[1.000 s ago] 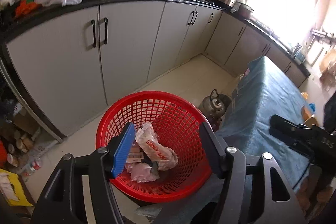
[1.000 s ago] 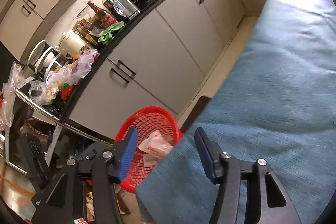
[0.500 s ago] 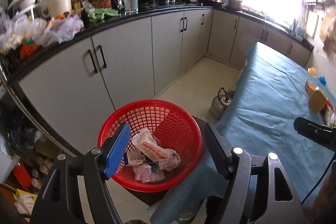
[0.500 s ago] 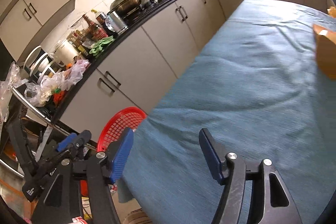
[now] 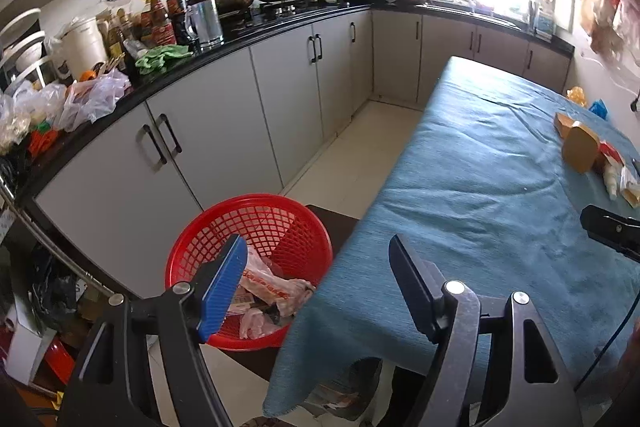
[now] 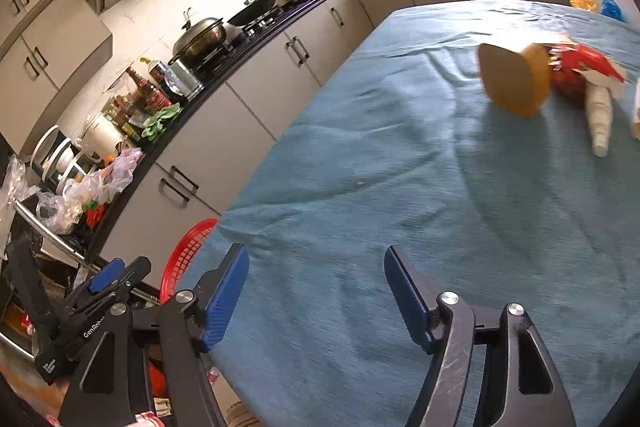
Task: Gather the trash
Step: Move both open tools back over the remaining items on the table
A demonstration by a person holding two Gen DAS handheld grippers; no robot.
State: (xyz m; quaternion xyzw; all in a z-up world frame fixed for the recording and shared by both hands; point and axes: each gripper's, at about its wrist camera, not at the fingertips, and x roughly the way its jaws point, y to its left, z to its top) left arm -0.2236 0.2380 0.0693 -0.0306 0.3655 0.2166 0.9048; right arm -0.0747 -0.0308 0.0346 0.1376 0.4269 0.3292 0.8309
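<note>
Both views swung from red basket (image 5: 248, 227) toward table trash (image 6: 516, 83).

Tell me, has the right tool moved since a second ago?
Yes. The right tool, empty with its jaws opening, has swung away from the red basket and out over the blue tablecloth, toward the trash by the tan box.

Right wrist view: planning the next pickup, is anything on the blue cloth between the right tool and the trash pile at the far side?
Nothing visible. The right tool, jaws opening and empty, faces bare blue cloth all the way to the tan box, red wrapper and white wrapper.
</note>
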